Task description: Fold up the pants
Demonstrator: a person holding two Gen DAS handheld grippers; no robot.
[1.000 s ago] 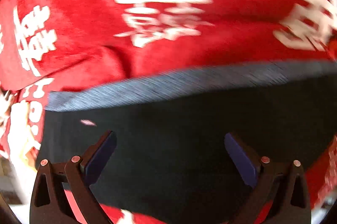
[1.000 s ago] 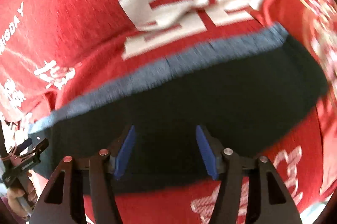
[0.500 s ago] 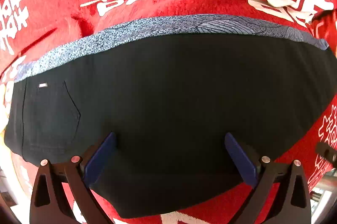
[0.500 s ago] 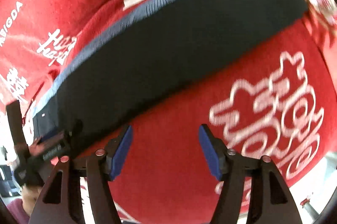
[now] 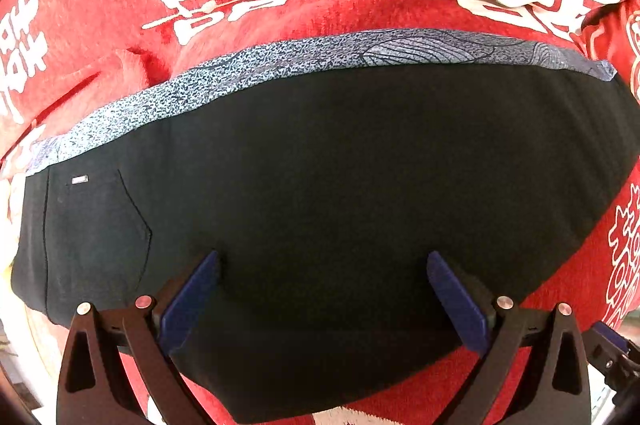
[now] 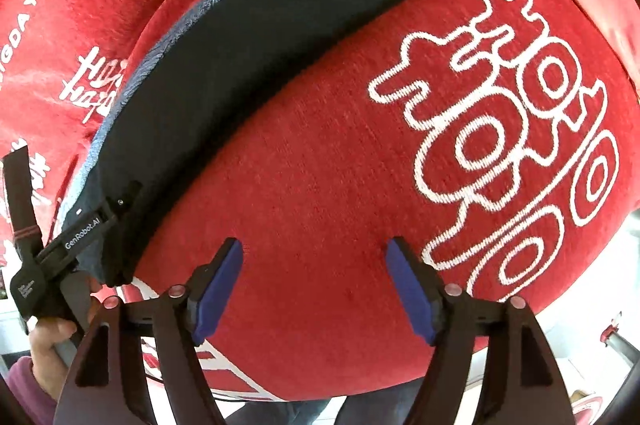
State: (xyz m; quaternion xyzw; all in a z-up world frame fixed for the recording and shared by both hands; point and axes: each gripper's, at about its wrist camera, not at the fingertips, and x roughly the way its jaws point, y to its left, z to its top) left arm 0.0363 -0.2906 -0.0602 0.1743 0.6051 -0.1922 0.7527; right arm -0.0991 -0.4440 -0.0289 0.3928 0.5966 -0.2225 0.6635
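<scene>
The black pants [image 5: 340, 185] lie folded in a long band on the red cover, with a blue patterned strip [image 5: 280, 65] along the far edge and a back pocket [image 5: 92, 237] at the left end. My left gripper [image 5: 322, 261] hangs open just above the black cloth, holding nothing. In the right wrist view the pants [image 6: 280, 37] run diagonally across the upper left. My right gripper [image 6: 314, 245] is off them, over bare red cover; its jaws are opening with nothing between them. A hand [image 6: 44, 341] holds the left tool's casing [image 6: 86, 231] over the pants' near end.
A red blanket [image 6: 340, 185] with white characters covers the whole surface and is wrinkled behind the pants [image 5: 132, 65]. Its edge drops away at the lower right [image 6: 580, 305] to a pale floor. The person's legs [image 6: 320, 411] stand at the near edge.
My right gripper has slid off the black cloth onto bare red blanket and its jaws have widened. The left view shifted to take in the whole folded band, then held still.
</scene>
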